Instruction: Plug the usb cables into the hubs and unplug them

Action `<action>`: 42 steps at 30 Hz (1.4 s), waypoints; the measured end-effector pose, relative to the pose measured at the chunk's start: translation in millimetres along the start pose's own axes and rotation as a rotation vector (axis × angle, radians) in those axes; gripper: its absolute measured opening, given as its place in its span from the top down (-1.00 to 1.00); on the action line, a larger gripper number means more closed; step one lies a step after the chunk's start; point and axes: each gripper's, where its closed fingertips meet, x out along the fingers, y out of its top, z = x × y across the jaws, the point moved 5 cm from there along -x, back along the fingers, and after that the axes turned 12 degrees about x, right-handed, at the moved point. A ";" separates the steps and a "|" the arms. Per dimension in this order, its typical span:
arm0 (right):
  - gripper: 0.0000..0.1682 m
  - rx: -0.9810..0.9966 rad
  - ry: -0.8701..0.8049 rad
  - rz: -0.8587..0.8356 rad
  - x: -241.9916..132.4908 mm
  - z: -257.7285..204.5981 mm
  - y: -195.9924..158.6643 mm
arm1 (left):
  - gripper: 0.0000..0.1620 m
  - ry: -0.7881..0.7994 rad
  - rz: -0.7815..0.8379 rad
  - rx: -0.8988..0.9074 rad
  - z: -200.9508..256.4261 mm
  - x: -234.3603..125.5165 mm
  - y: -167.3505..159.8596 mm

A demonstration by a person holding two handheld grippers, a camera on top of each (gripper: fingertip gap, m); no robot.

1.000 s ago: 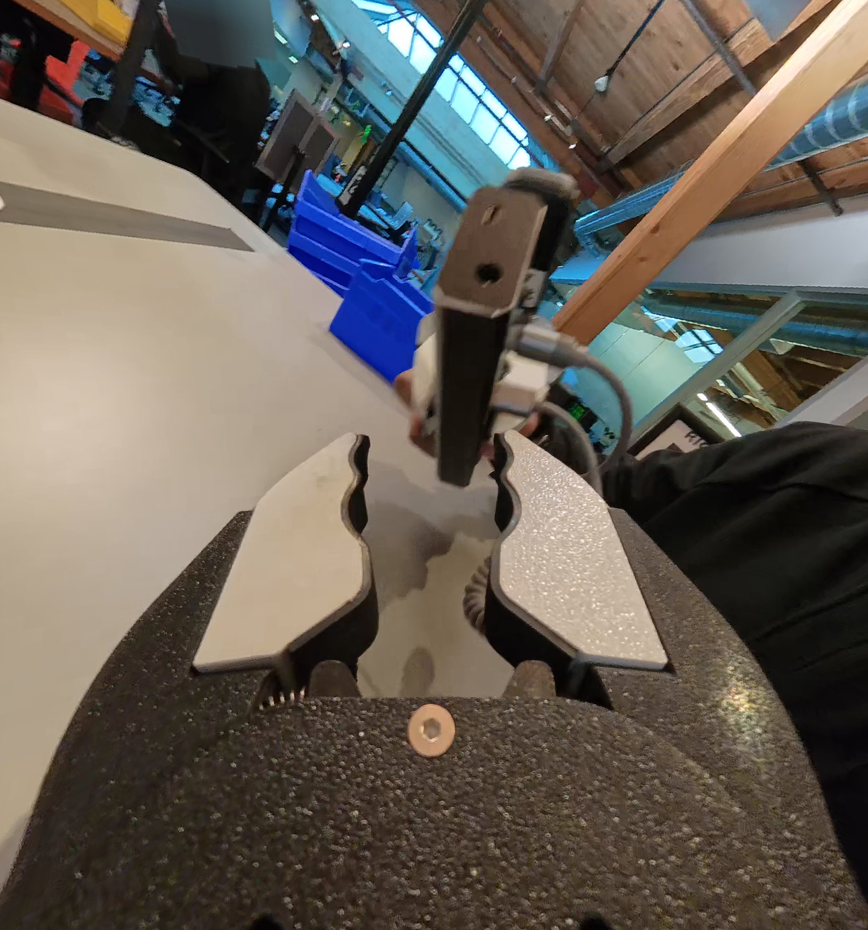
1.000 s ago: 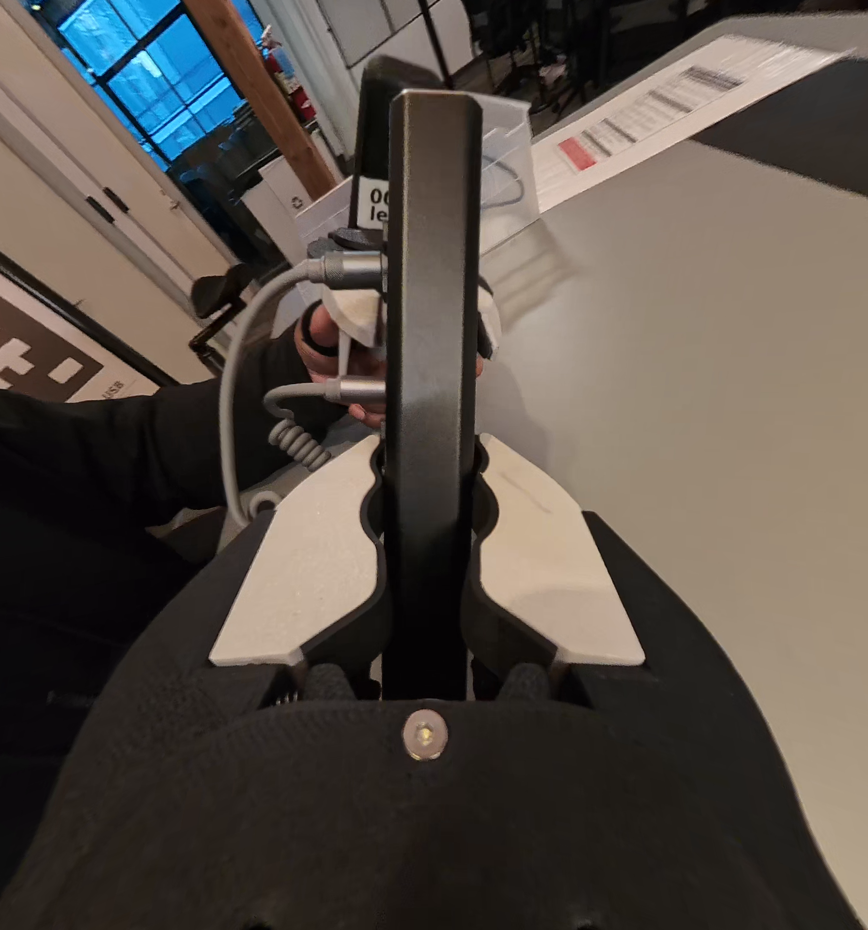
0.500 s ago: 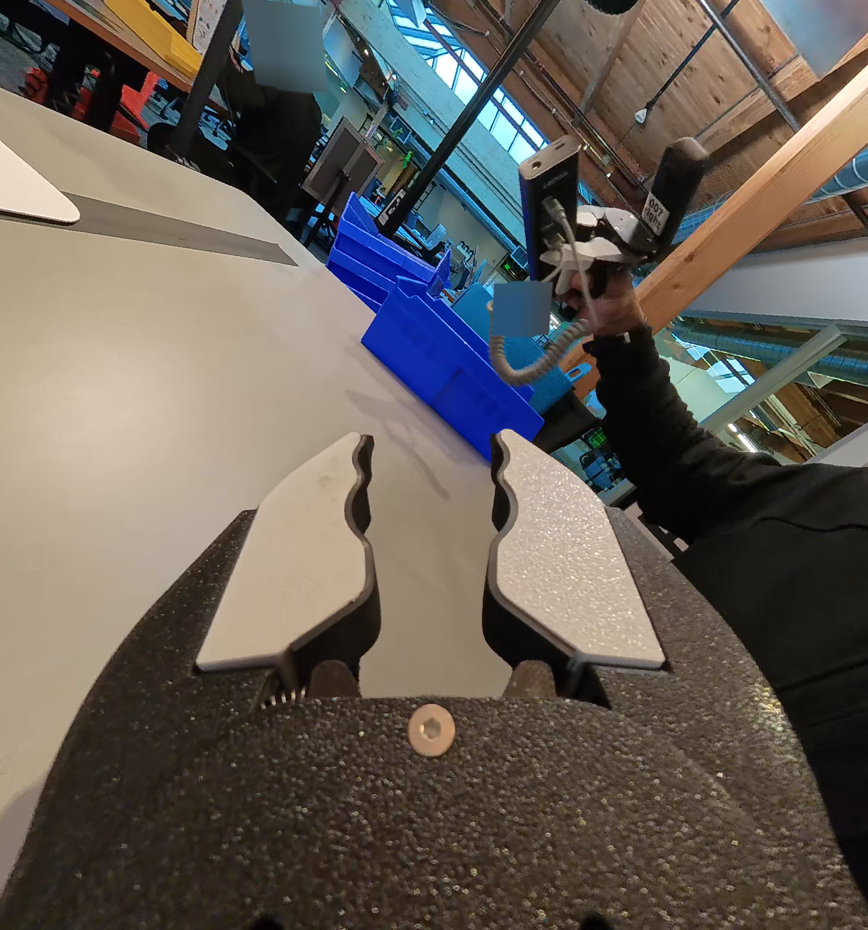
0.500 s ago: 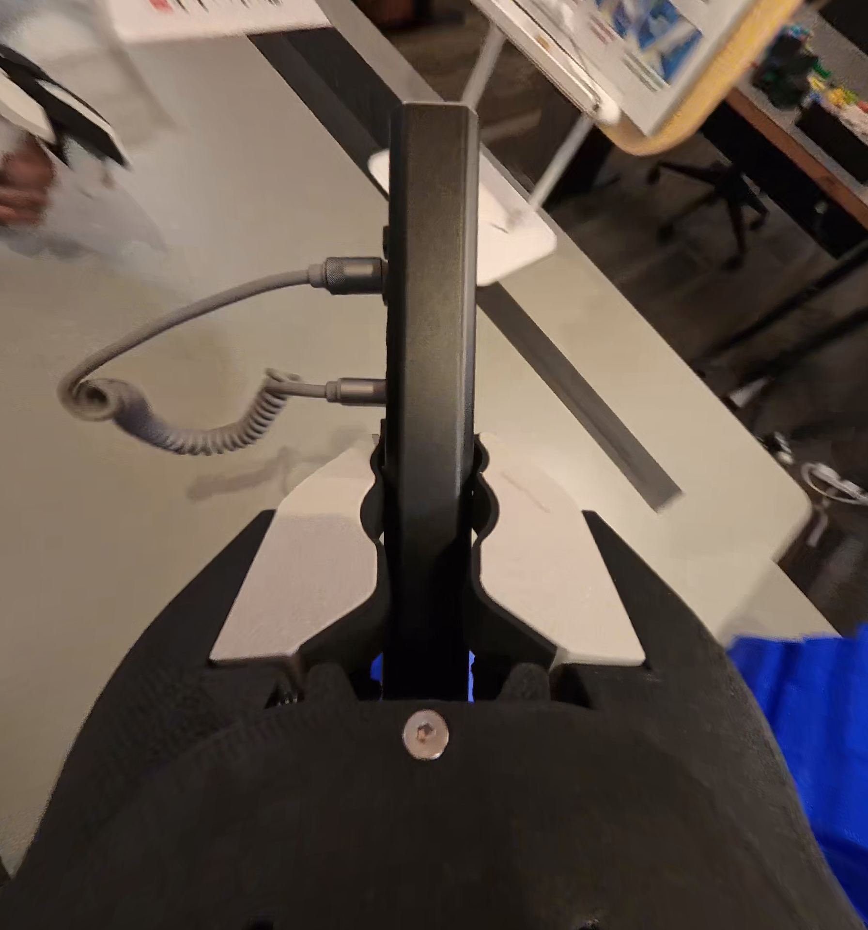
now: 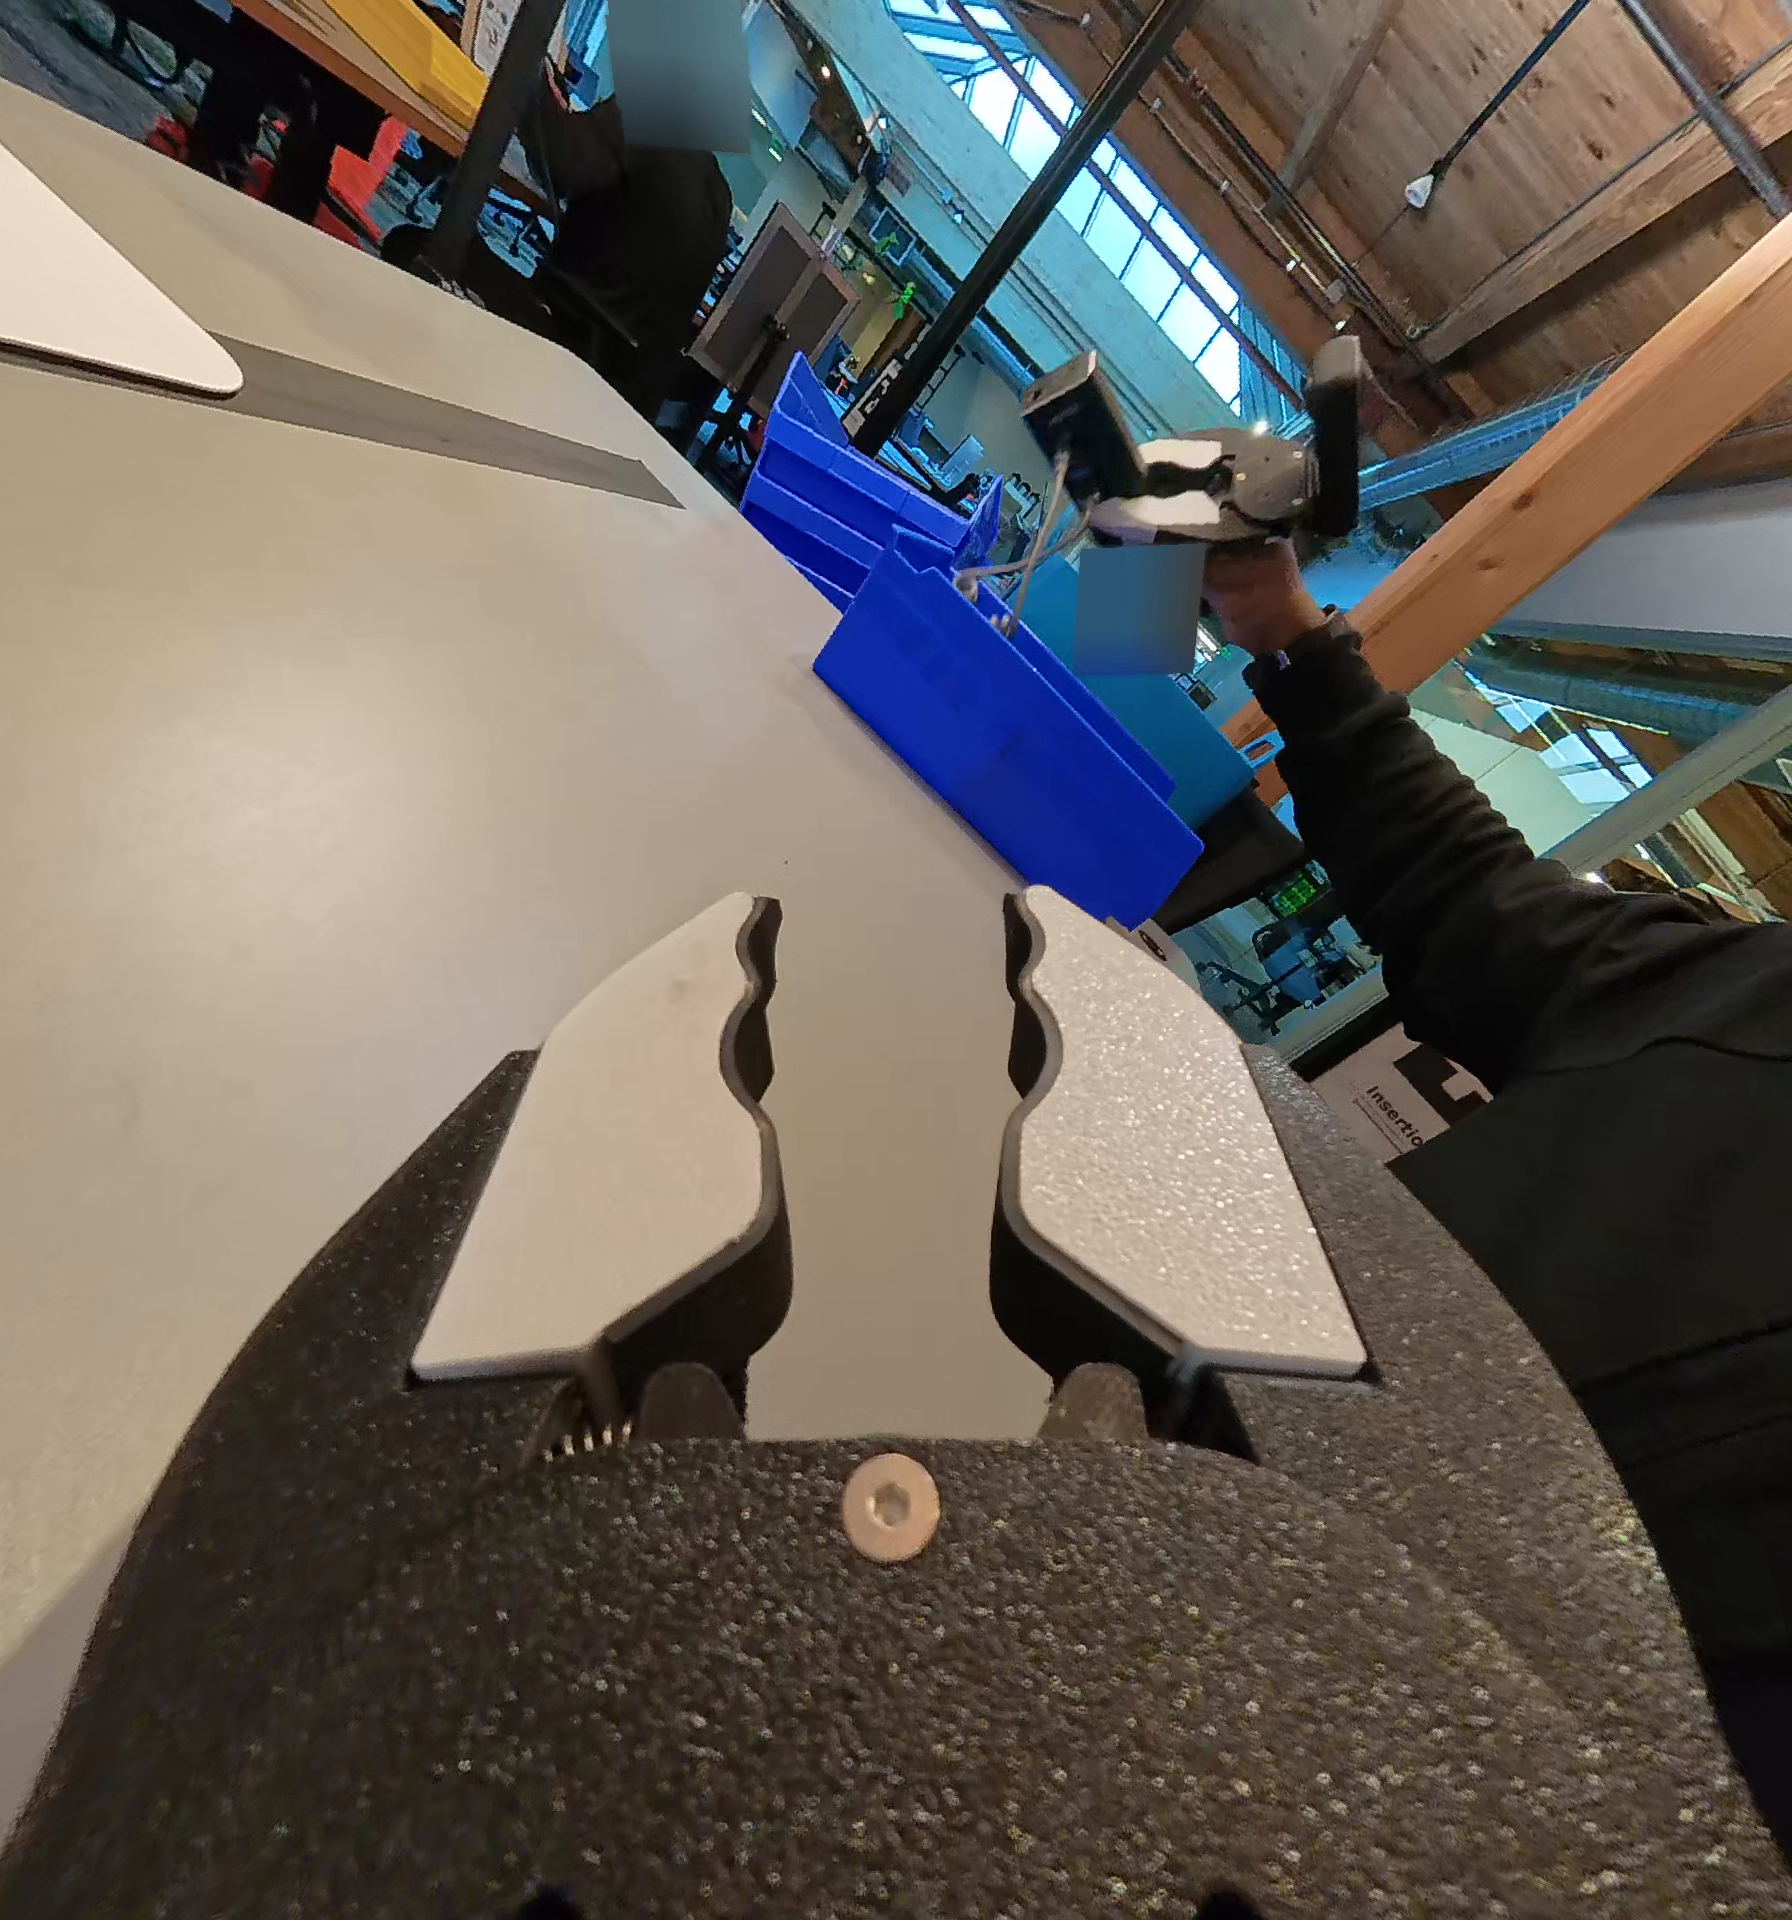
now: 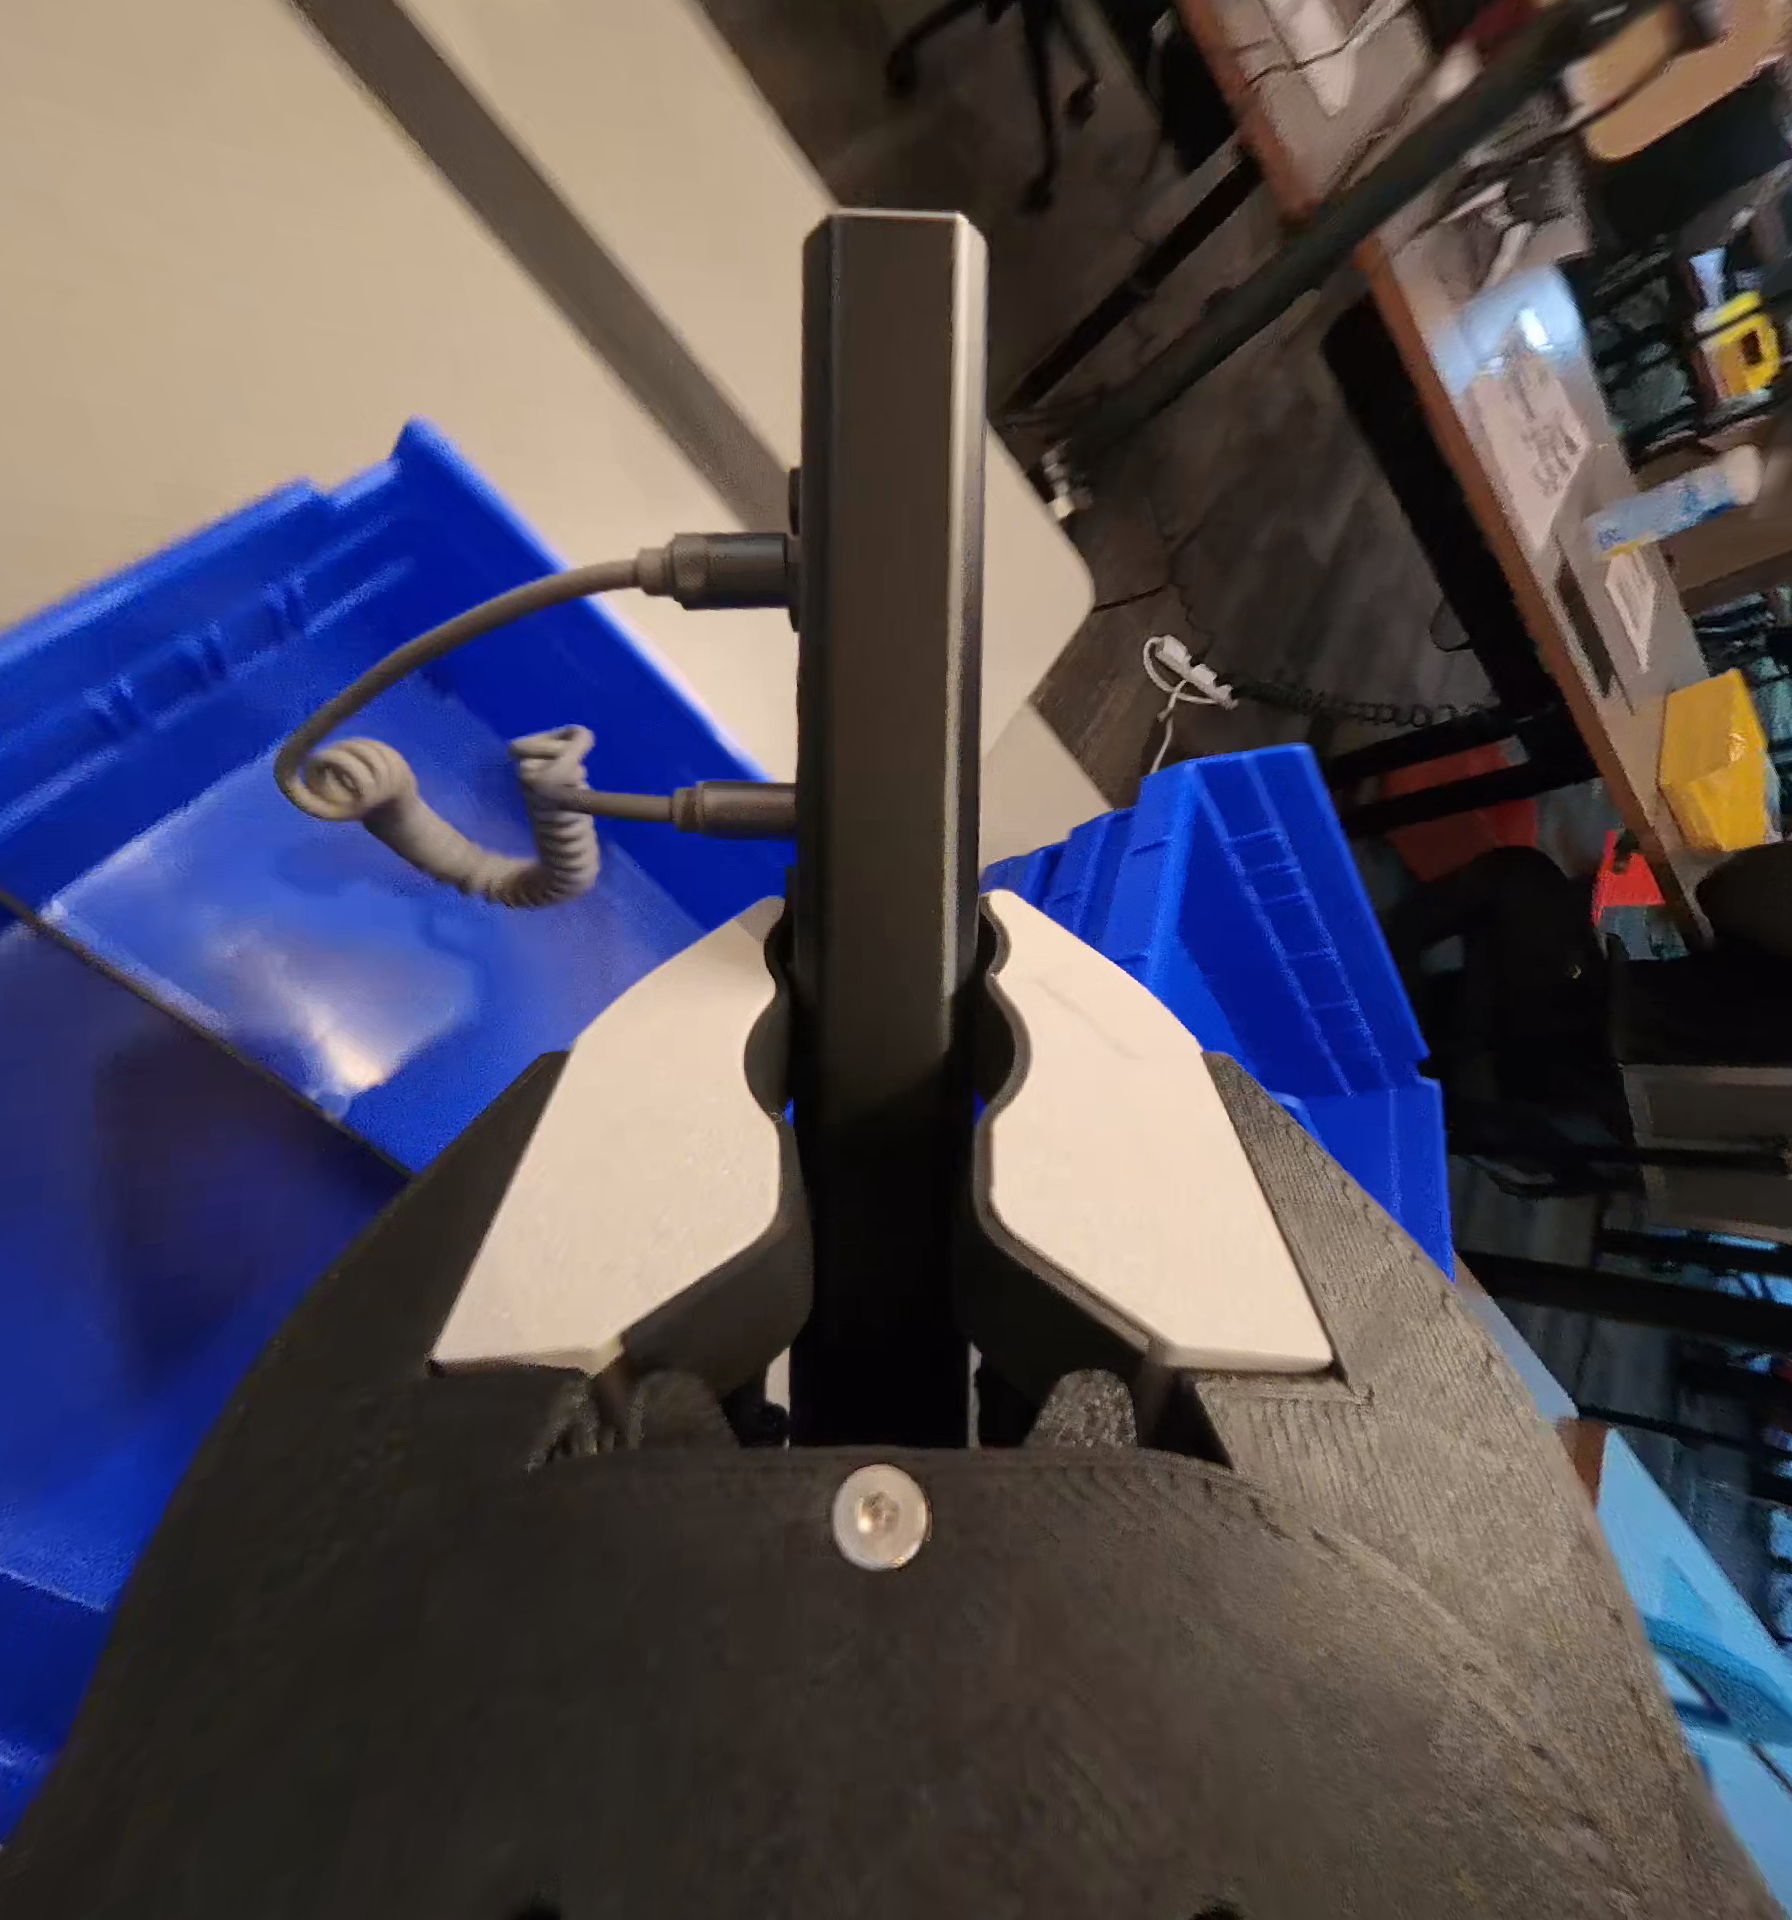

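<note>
- The right hand-held gripper is clamped on the black hub, held up over the blue bin beyond the counter edge.
- A grey coiled cable has both its plugs seated in the hub's left side and hangs in a loop above the bin.
- The left hand-held gripper is empty, its jaws a moderate gap apart, low over the counter, well apart from the bin and hub.
- The step looks like putting the plugged hub into the bin: lower it until the cable loop is inside the bin walls, then release, so nothing snags on the rim.
- Writing: a card beside the sleeve, away from the bin, bears print I leave unquoted; no brand is readable on the hub.
</note>
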 end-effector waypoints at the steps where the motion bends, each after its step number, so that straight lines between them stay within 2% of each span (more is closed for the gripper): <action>1: 0.64 -0.036 0.025 -0.035 11.1 -9.4 -7.2 | 0.48 0.003 -0.004 -0.001 -1.0 0.3 -1.7; 4: 0.64 -0.150 0.112 -0.129 41.4 -33.8 -27.1 | 0.48 0.000 -0.008 -0.008 -2.0 0.8 -3.3; 7: 0.64 -0.183 0.221 -0.179 60.0 -43.5 -38.6 | 0.48 0.006 -0.001 -0.008 -2.6 -0.3 -2.6; 10: 0.64 -0.144 0.374 -0.177 69.1 -49.0 -45.3 | 0.48 0.014 -0.003 -0.005 -3.5 -1.6 -2.7; 13: 0.64 -0.149 0.449 -0.223 80.2 -54.7 -56.8 | 0.48 0.024 -0.006 -0.004 -5.2 -3.1 -2.6; 20: 0.64 -0.303 0.408 -0.339 99.2 -68.6 -69.2 | 0.48 0.019 -0.009 -0.014 -6.0 -2.8 -3.1; 23: 0.63 -0.329 0.376 -0.335 100.8 -67.6 -65.9 | 0.48 0.018 -0.013 -0.010 -5.3 -2.6 -3.4; 28: 0.33 -0.272 0.377 -0.297 85.7 -59.7 -51.8 | 0.48 0.023 -0.025 0.012 -3.4 -2.0 -4.0; 31: 0.28 -0.225 0.350 -0.226 67.6 -54.5 -36.2 | 0.48 0.059 -0.052 0.079 -1.7 -1.5 -4.4; 33: 0.24 -0.169 0.348 -0.147 50.3 -62.0 -18.4 | 0.48 0.119 -0.064 0.201 1.8 -1.4 -0.5; 38: 0.32 0.043 0.324 0.124 -2.5 -118.9 43.5 | 0.42 0.267 -0.021 0.484 20.1 -3.1 14.1; 42: 0.51 0.286 0.303 0.240 -34.2 -188.6 68.3 | 0.41 0.354 0.050 0.538 36.9 -14.4 19.0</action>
